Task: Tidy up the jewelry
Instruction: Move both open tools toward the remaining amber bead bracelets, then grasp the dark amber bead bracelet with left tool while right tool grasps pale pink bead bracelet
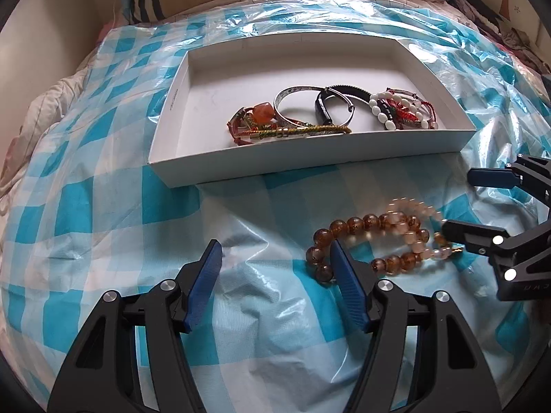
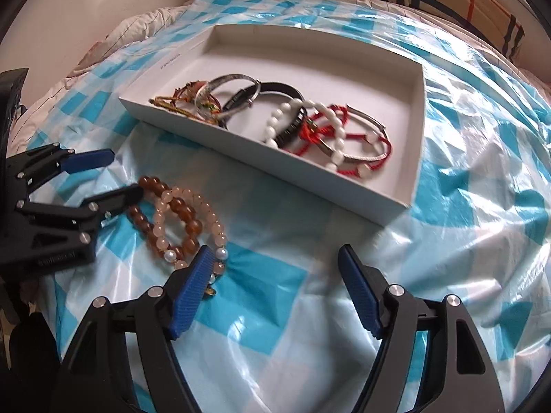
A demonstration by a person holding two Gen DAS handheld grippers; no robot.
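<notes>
Two bead bracelets lie overlapped on the blue-and-white checked plastic sheet (image 1: 103, 206), just in front of the white cardboard box (image 1: 310, 158). The brown bead bracelet (image 1: 358, 227) and the pale pink bead bracelet (image 1: 413, 230) cross each other, so they make one small heap. The box already holds other pieces: a silver bangle (image 1: 292, 103), a white bead bracelet (image 1: 378, 113) and some red cord bracelets (image 2: 344, 127).

The step in hand seems to be the pick-up of the last two bracelets, which are still outside the box. The left gripper (image 1: 275, 258) has its jaws spread, with nothing between them; its right finger touches, or almost touches, the left end of the brown bracelet. The right gripper (image 2: 275, 261) also has its jaws spread and empty, and its left finger stands at the near end of the pink bracelet, where two pearl-like beads sit.

In the left wrist view the heap is longer than it is wide, and its long axis runs left to right, about parallel to the near wall of the box. The loops lie flat on the sheet.

I judge that the next move needs one gripper to shift sideways so that a strand comes between its fingers, then to close. Because the loops overlap, lifting one may drag the other, so separating them first is safer.
</notes>
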